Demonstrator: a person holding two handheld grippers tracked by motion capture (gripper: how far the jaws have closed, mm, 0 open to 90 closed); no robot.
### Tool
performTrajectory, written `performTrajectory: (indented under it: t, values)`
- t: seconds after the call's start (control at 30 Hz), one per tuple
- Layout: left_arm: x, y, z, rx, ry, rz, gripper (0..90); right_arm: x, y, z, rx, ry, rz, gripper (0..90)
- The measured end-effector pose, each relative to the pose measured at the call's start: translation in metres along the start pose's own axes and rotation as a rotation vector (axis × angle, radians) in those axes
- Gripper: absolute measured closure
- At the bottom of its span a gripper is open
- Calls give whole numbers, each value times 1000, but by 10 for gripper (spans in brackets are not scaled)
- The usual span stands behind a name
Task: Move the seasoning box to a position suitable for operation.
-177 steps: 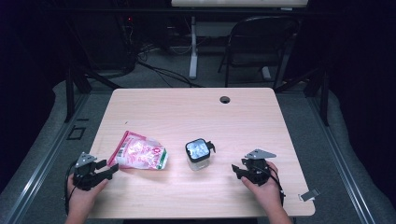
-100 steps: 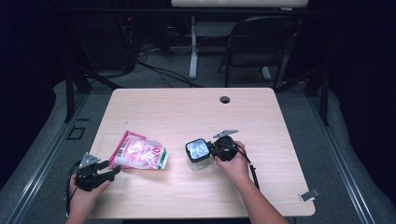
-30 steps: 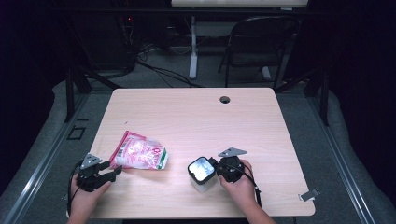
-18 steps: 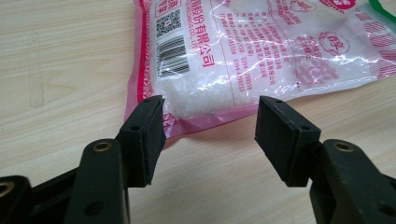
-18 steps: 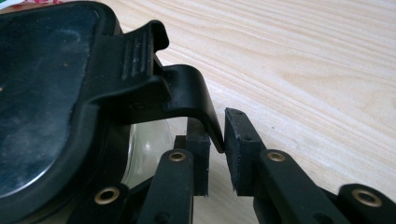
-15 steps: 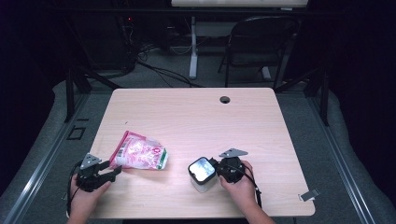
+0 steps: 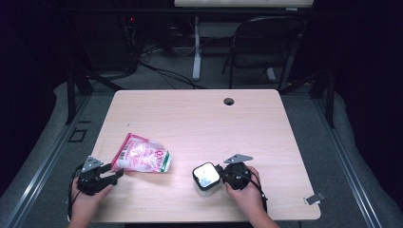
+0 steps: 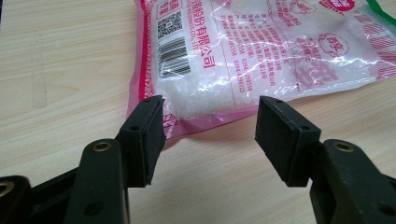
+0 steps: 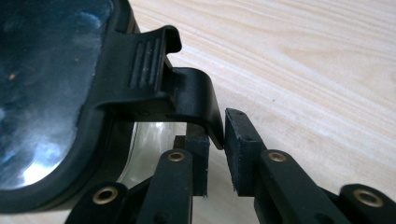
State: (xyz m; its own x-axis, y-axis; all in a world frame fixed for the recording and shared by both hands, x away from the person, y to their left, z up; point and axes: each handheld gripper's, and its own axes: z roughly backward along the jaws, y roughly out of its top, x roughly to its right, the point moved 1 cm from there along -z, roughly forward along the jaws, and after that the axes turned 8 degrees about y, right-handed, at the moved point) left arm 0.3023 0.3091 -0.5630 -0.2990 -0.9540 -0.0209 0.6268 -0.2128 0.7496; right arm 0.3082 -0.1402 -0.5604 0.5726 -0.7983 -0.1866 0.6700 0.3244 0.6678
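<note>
A pink and clear bag of white grains (image 7: 141, 159) lies flat at the front left of the table (image 7: 199, 118). My left gripper (image 7: 116, 172) sits just before the bag's near corner, open; in the left gripper view the bag (image 8: 261, 51) lies beyond the jaws of the gripper (image 8: 210, 135), with bare wood between them. A clear container with a black-rimmed lid (image 7: 206, 176) stands near the front edge. My right gripper (image 7: 222, 175) is at its right side. In the right gripper view that gripper (image 9: 217, 140) has the lid's black latch (image 9: 187, 93) between its pads, still touching, though the jaws have just been opening.
A round cable hole (image 7: 229, 101) is set in the far side of the table. A folding chair (image 7: 261, 47) and a desk leg stand behind it. A small clip (image 7: 314, 198) hangs off the front right corner.
The right gripper came over to the container and drew it from the table's middle toward the front edge. Over the last second both hands and the bag stay put.
</note>
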Motion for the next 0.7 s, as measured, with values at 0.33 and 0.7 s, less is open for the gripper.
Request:
performTrajectory:
  t: [0.33, 0.7]
  values:
    - [4, 2, 4, 10, -6, -6, 418, -4, -14, 10, -14, 34, 29, 700]
    - [23, 12, 13, 45, -41, -49, 436, -8, -18, 35, 1, 63, 42, 811]
